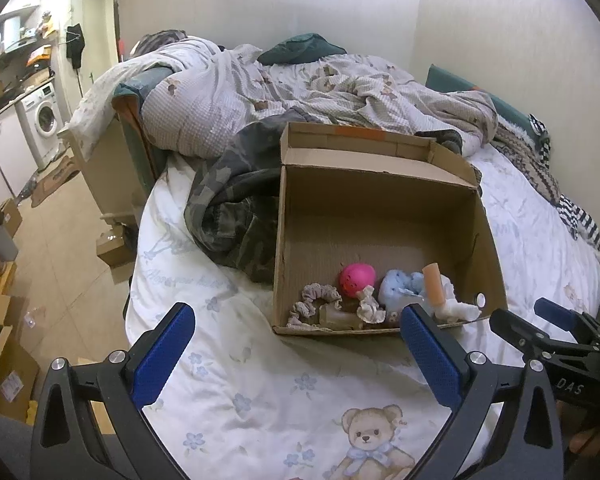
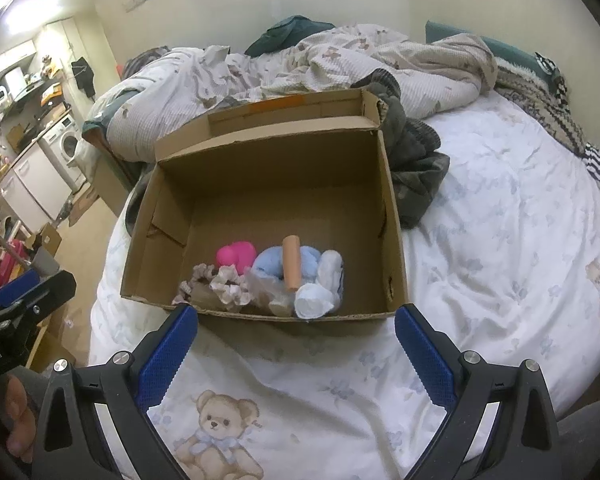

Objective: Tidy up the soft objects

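Left wrist view: the left claw point(image 1: 296, 344) is spread, empty, above the bed point(image 1: 240, 392). The soft objects point(image 1: 380, 296) crowd the near wall of the cardboard box point(image 1: 380, 208). Risk: a low approach could catch that wall and push the box.

Right wrist view: the right claw point(image 2: 296, 340) is spread, empty. The orange cylinder point(image 2: 291, 262) lies across the blue cloth point(image 2: 270, 262); lifting either could drag neighbours.
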`<state>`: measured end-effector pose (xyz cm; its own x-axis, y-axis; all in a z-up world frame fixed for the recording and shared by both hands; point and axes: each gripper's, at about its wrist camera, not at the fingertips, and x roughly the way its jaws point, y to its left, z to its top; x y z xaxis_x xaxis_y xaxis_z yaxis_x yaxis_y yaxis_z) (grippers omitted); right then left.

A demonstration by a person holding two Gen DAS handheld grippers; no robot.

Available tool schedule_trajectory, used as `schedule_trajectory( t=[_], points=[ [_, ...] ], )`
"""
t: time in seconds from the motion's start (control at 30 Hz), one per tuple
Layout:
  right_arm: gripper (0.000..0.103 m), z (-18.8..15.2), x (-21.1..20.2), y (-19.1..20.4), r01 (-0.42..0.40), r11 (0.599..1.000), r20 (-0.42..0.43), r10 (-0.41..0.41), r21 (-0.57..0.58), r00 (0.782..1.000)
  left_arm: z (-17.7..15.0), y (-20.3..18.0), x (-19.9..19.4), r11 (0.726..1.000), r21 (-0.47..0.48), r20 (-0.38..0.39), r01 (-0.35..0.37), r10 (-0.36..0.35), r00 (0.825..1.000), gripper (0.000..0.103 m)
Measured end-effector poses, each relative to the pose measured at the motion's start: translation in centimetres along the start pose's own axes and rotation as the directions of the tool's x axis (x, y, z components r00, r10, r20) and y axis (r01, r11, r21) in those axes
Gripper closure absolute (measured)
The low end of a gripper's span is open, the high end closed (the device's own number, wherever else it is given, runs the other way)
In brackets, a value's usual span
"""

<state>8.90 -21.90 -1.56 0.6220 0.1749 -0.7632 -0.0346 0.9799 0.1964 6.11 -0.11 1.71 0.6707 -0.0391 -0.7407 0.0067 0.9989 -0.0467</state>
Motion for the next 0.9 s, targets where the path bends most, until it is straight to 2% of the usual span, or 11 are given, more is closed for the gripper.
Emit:
schedule_trajectory(
  t=[0.9],
  points=[
    [0.0,0.34,-0.17,-0.18,-0.014,1.0,0.011,0.014,0.014,1.0,-0.06,-0.24,0.31,1.0,0.007,-0.005,-0.004,0.004,1.0,0.001]
  ],
)
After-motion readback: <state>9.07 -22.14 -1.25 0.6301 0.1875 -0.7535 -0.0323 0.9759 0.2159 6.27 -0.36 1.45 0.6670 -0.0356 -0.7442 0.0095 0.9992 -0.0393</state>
